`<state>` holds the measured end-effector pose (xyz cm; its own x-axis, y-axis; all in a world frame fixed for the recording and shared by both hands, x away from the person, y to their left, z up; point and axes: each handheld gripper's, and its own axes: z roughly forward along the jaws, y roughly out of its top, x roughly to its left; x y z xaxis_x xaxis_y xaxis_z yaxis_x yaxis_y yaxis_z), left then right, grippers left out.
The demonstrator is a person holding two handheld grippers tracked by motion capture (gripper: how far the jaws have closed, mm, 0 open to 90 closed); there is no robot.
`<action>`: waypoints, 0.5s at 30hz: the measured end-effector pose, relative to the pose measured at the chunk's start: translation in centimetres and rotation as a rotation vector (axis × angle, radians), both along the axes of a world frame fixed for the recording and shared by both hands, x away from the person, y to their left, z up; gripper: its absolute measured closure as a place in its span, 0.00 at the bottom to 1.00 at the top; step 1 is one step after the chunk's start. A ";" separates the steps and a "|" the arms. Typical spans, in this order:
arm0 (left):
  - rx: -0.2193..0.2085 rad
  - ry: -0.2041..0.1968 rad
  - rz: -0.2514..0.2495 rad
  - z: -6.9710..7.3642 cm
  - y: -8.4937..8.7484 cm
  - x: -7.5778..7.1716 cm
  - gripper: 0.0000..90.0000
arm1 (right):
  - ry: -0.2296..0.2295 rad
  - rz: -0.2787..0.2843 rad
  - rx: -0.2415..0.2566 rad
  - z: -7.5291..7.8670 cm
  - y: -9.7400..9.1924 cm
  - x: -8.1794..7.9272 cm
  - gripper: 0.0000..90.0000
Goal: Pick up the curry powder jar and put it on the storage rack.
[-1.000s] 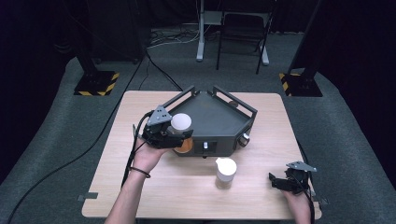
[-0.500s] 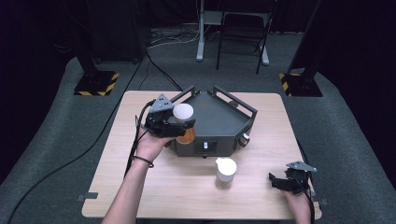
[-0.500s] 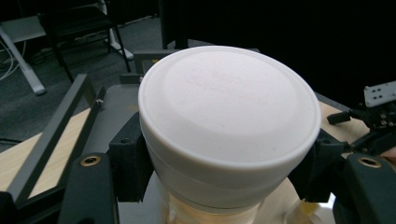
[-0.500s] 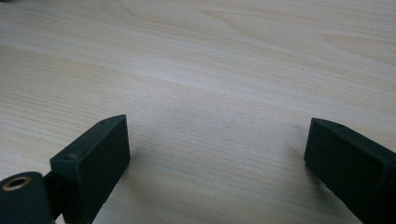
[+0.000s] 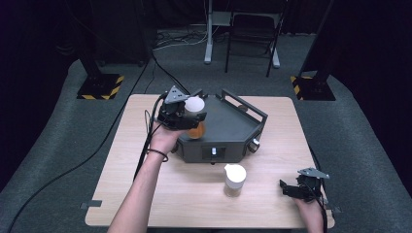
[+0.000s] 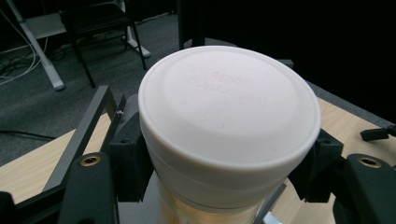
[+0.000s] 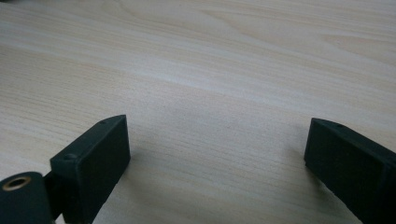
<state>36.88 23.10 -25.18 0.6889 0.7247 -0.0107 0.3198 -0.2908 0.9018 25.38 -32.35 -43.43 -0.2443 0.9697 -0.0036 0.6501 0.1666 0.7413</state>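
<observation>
My left gripper [image 5: 190,120] is shut on a jar with a white lid [image 5: 195,105] and amber contents, held over the left part of a dark grey angular tray [image 5: 228,128] with rails. From the left gripper view the white-lidded jar [image 6: 229,121] sits squeezed between the two black jaws. A second jar with a white lid [image 5: 234,178] stands on the wooden table [image 5: 131,174] in front of the tray. My right gripper [image 5: 287,190] rests low at the table's front right, open, with bare wood between its fingers [image 7: 93,158].
The tray has raised bars along its back and right sides and a small knob [image 5: 252,142] on its front corner. Beyond the table stand a chair [image 5: 252,29], a stand leg and black posts with yellow-striped bases [image 5: 99,87]. Cables trail off the left side.
My left gripper has carried the jar up and back to the right, from the tray's front left edge to above its left part. The right gripper has stayed put.
</observation>
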 end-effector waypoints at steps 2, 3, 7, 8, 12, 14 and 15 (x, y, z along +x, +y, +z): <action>-0.001 0.004 0.007 -0.3 -0.2 0.4 0.37 | 0.000 0.000 0.000 0.0 0.0 0.0 0.06; -0.002 0.005 0.013 -0.5 -0.3 0.6 0.37 | 0.000 0.000 0.000 0.0 0.0 0.0 0.06; -0.010 0.013 0.027 -1.1 -0.6 1.1 0.37 | 0.000 0.001 0.000 0.0 0.0 0.0 0.06; -0.009 0.020 0.033 -1.2 -0.7 1.3 0.37 | 0.000 0.001 0.000 0.0 0.0 0.0 0.06; 0.000 0.032 0.043 -1.5 -1.0 1.7 0.37 | 0.000 0.001 0.000 0.0 0.0 0.0 0.06; -0.003 0.037 0.044 -1.7 -1.0 1.8 0.37 | 0.000 0.001 0.000 0.0 0.0 0.0 0.06; -0.005 0.039 0.045 -1.7 -0.9 1.9 0.37 | 0.000 0.001 0.000 0.0 0.0 0.0 0.06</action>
<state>38.77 22.15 -26.91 0.6547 0.7548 -0.0404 0.3676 -0.2712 0.8896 25.39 -32.35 -43.43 -0.2453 0.9694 -0.0035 0.6500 0.1672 0.7413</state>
